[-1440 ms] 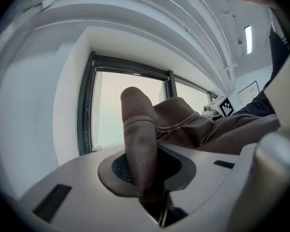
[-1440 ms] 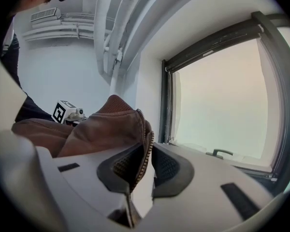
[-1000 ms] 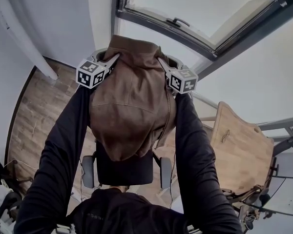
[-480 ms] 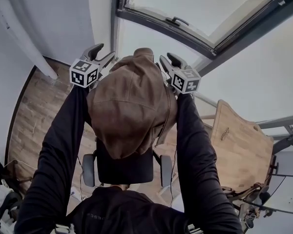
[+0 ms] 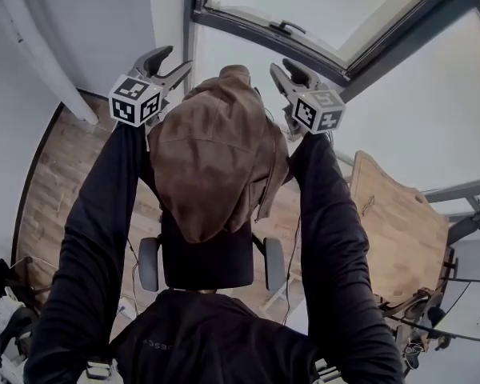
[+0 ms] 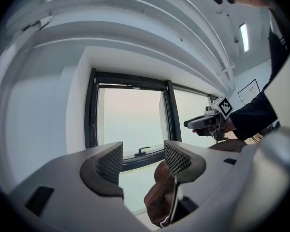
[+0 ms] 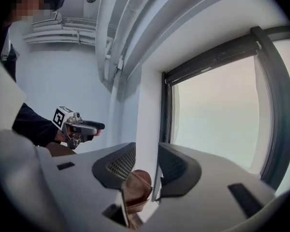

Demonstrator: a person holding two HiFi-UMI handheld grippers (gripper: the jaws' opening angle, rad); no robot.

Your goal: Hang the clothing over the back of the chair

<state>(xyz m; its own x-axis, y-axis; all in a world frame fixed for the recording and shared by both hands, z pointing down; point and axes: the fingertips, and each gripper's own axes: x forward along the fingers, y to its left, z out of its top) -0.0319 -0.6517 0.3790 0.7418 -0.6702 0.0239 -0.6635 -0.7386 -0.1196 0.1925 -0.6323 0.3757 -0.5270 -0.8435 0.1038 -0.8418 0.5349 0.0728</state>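
1. Left claw (image 6: 142,157): spread wide, having just been opening. Nothing pinched; only a brown fold seen low beyond the pads (image 6: 178,159), untouched.
2. Centre: brown jacket (image 5: 212,150) draped over the back of the black chair (image 5: 204,266). Bunched top end lying between the two claws, bulk hanging down the near side (far side hidden from the head view).
3. Right claw (image 7: 146,161): likewise parted, having just opened wide and then eased in a shade. Jacket fabric showing low in the gap, pressed from neither side.
4. Step judged in hand: letting go and drawing clear.
   - Lift both claws up and outward together, keeping well off the bunched top so as not to drag the garment along.
   - Check for an even hang either side of the backrest (zip edge at the right: looser, worth a look).
   - Re-pinch and shift only if found sliding.
5. Count, left to right: one left claw, one jacket, one chair with two armrests (image 5: 150,264), one right claw, one wooden worktop (image 5: 396,238) off to the right, well apart from the chair.
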